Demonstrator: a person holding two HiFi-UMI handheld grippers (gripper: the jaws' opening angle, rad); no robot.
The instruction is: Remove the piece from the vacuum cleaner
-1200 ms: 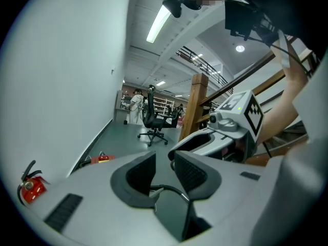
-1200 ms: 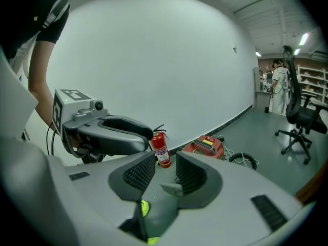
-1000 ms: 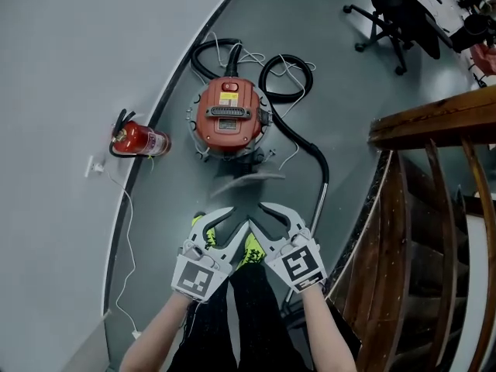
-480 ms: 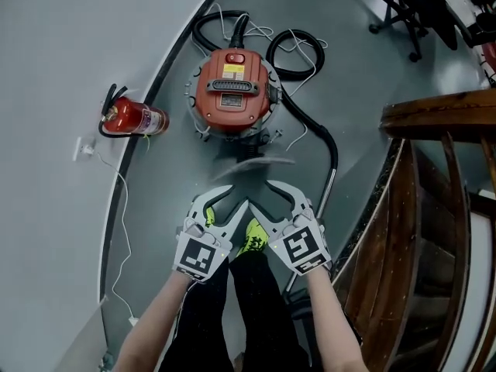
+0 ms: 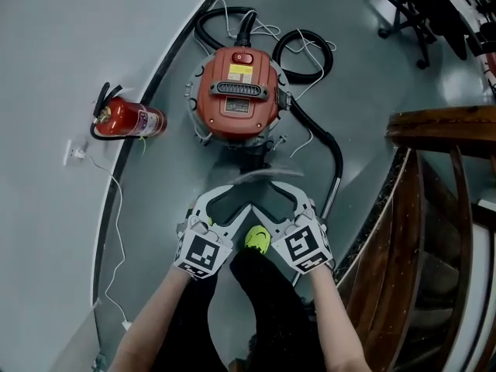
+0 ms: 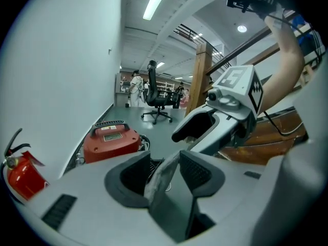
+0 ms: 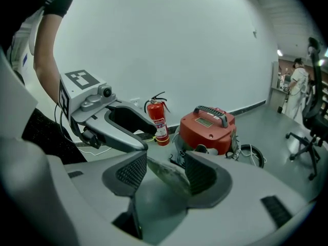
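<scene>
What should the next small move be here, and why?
Probably let the grey piece settle on the floor and draw both grippers back. It is already off the red vacuum cleaner, it sits loosely between the jaws of the left gripper and right gripper, and both pairs have just been opening.

Site as I log it: an open-plan office building, shown by smooth grey floor, curved white wall, fire extinguisher, wheeled office chair, wooden stair railing, ceiling strip light, people standing far back, red drum vacuum cleaner.
</scene>
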